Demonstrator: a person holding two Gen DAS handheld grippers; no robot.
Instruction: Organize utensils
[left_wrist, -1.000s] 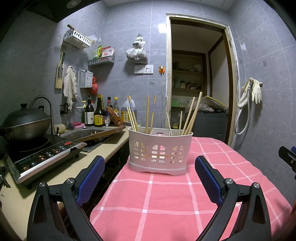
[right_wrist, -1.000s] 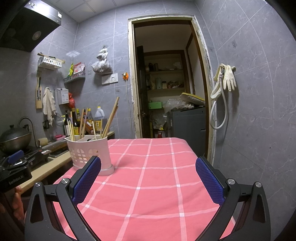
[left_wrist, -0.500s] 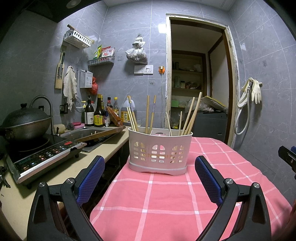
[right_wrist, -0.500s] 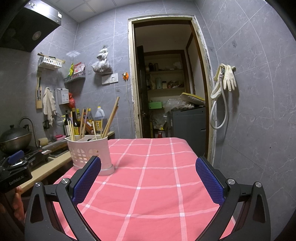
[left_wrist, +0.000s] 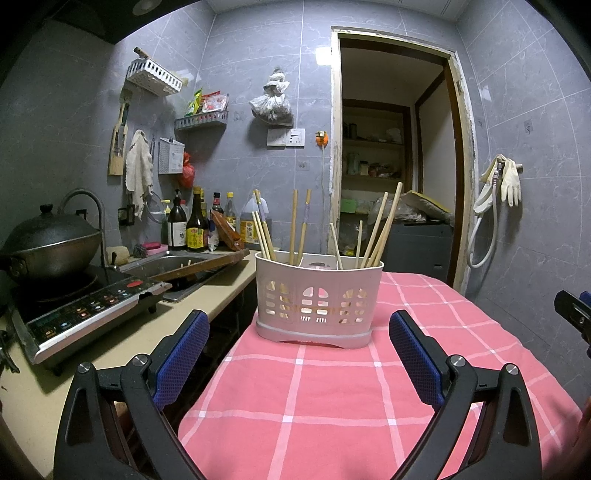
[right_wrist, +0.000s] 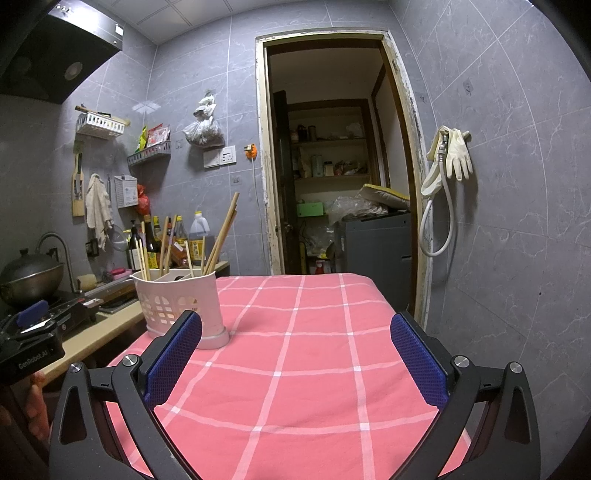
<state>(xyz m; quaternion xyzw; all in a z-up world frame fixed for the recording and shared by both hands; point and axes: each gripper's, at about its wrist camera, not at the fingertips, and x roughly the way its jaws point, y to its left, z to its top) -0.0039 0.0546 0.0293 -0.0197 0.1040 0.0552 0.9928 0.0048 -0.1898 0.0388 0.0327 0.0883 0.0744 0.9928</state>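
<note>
Pink checked cloth covers the table (left_wrist: 332, 398) under both my tools, and I'm looking at it from two angles. Straight ahead of my left gripper (left_wrist: 299, 354), well beyond its fingertips, stands the white plastic holder (left_wrist: 319, 299), a slotted caddy that I judge light and easy to tip if I nudge its rim. From my right gripper (right_wrist: 295, 354) the same holder sits ahead and off to the left, near the cloth's edge. Both tools are spread wide, blue pads apart with nothing between them. Now the chopsticks (left_wrist: 380, 229): thin, stiff wooden sticks leaning loosely at different angles, probably smooth and inclined to slip or pivot, so I'd pinch one on the upper shaft, above the rim, and lift straight up. Trouble spots: the holder's wall hides their lower halves, so I can't tell how the inside is divided or whether sticks cross down there. Something dark sits in the middle section, and I can't identify it. The far sticks overlap the bottles (left_wrist: 192, 225) behind, so counting them is guesswork.
</note>
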